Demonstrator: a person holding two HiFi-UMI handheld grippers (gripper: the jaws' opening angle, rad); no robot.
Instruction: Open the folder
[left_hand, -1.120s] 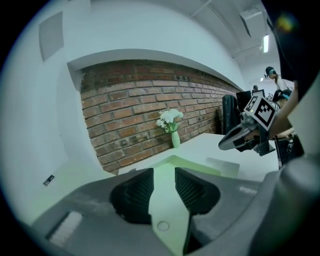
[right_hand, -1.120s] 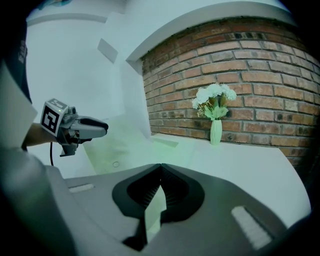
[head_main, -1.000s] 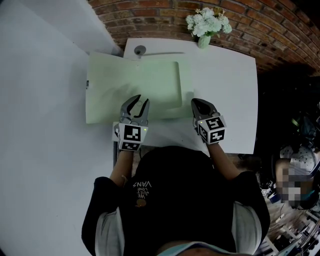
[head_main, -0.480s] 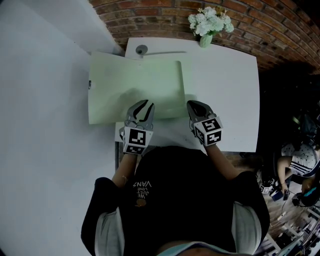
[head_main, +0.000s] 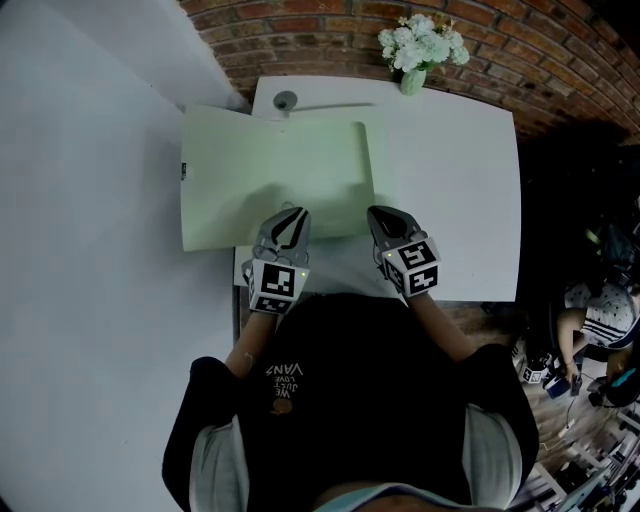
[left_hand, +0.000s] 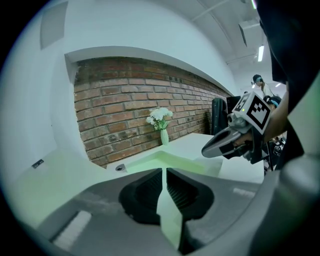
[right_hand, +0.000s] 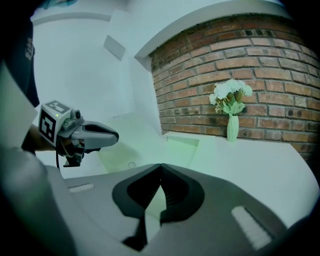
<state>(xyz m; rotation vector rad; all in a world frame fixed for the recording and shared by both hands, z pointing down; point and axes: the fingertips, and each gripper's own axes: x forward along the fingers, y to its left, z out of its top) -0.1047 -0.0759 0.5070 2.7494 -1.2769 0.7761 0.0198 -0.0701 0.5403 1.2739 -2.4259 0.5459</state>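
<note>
Folder (head_main: 270, 180) lies on the left part of the table (head_main: 460, 190), overhanging its left edge. Vase of flowers (head_main: 415, 55) stands at the far edge, before the brick wall (head_main: 300, 30). Left gripper (head_main: 289, 214) sits over the folder's near edge, right gripper (head_main: 379, 214) at its near right corner.

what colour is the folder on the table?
The folder is pale green; head view shows it best.
</note>
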